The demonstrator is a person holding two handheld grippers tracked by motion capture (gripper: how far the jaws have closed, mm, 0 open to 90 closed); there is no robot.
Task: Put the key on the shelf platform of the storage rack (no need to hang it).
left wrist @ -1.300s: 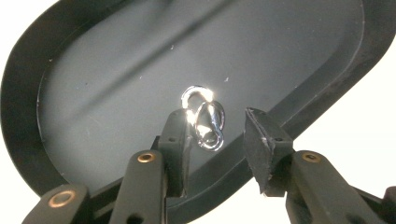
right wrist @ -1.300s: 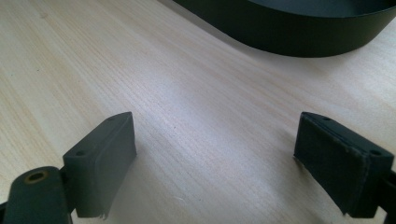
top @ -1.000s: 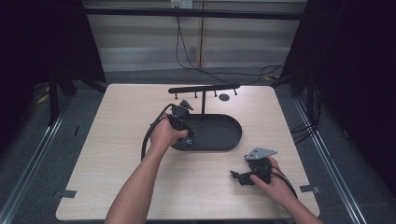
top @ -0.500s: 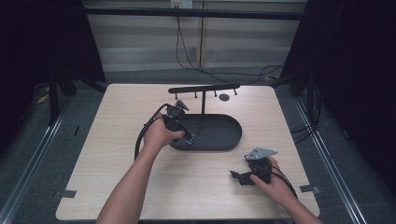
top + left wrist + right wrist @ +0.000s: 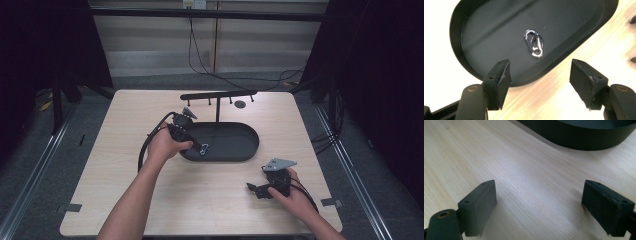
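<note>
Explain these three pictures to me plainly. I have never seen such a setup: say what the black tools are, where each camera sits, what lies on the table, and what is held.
A person at a wooden table holds a hand tool with two black jaws in each hand, the tongs. One camera looks down from above; one rides on each tool, looking along its jaws. The left tongs hover at the near rim of a black oval tray; their jaws have just been opening and hold nothing. A small silver clip lies loose on the tray floor. A black rack with pegs rises behind. The right tongs rest low over bare wood, open and empty.
</note>
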